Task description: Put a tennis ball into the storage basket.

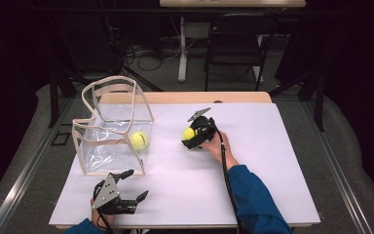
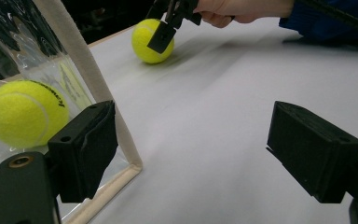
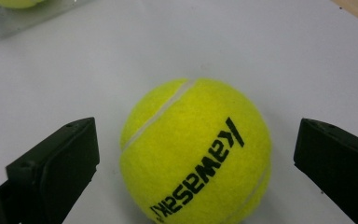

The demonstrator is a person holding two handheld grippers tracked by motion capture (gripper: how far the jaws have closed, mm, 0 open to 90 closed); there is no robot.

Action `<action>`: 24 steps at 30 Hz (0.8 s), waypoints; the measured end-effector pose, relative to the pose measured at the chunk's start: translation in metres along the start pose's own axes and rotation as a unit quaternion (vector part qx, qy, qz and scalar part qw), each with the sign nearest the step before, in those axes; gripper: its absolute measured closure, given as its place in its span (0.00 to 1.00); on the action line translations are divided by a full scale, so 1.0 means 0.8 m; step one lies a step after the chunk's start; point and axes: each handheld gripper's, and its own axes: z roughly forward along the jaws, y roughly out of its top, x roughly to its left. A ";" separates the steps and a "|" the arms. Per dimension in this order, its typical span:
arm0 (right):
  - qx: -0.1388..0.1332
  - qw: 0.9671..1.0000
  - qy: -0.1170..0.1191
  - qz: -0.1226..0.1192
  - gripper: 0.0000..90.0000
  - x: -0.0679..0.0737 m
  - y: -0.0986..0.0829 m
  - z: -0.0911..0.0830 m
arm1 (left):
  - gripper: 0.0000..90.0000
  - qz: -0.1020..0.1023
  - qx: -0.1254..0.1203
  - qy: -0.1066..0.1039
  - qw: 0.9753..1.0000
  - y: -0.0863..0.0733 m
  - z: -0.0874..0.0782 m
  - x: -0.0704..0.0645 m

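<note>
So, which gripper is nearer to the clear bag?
The left. The left gripper sits open just in front of the clear bag, by its near corner. The right gripper is farther off to the bag's right, open around a tennis ball on the table.

A white-topped table carries a clear bag and, seemingly resting, a tennis ball.

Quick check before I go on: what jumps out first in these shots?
The yellow tennis ball on the white table, sitting between the open jaws of the right gripper, not yet clamped. Next, a second ball inside the clear bag at the table's left. The left gripper rests open at the near edge, just in front of the bag.
</note>
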 end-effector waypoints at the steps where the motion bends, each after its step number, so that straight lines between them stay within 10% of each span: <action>1: 0.000 1.000 0.001 0.000 0.01 0.000 0.000 0.001 | 0.18 -0.001 0.000 0.000 1.000 0.000 0.000 0.000; 14: 0.002 1.000 0.005 0.003 0.14 -0.001 -0.003 0.004 | 0.18 0.000 0.000 0.000 1.000 0.000 0.000 0.000; 15: -0.003 1.000 0.005 0.009 0.28 -0.003 -0.004 0.002 | 0.18 0.000 0.000 0.000 1.000 0.000 0.000 0.000; 24: -0.004 1.000 0.008 0.009 0.29 -0.004 -0.003 0.000 | 0.18 0.000 0.001 0.000 1.000 0.000 0.000 0.000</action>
